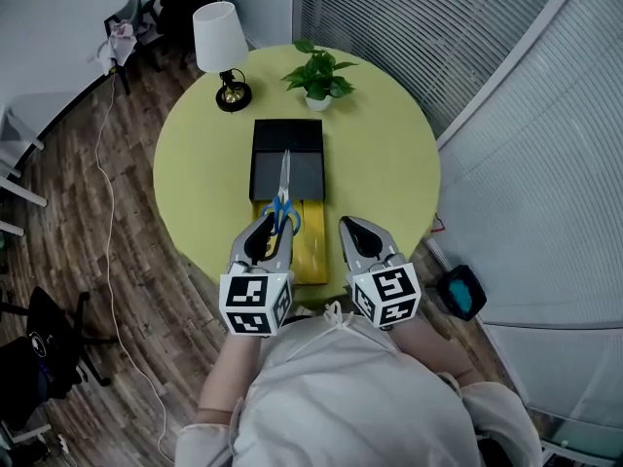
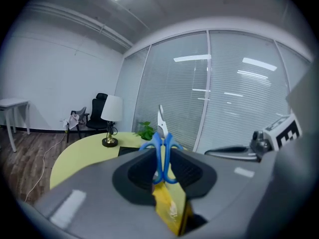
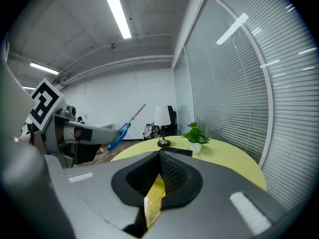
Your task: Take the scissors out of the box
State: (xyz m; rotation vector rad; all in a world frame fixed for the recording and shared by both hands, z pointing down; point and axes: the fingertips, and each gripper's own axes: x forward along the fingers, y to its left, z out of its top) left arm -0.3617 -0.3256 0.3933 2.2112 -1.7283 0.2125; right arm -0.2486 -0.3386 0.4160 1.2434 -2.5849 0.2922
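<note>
The scissors (image 1: 283,195) have blue handles and long steel blades that point away from me, over the open black box (image 1: 288,132) on the round table. My left gripper (image 1: 269,226) is shut on the blue handles, holding the scissors (image 2: 161,142) up in the air above the table. In the left gripper view the handles sit between the pads (image 2: 142,169). My right gripper (image 1: 354,230) hovers beside it to the right, jaws meeting at the tips with nothing in them. From the right gripper view the scissors (image 3: 123,127) show at the left.
A yellow box lid (image 1: 313,259) lies at the near edge of the yellow-green table (image 1: 384,163), just under the grippers. A white lamp (image 1: 220,45) and a small potted plant (image 1: 318,74) stand at the far side. Wooden floor and glass walls surround the table.
</note>
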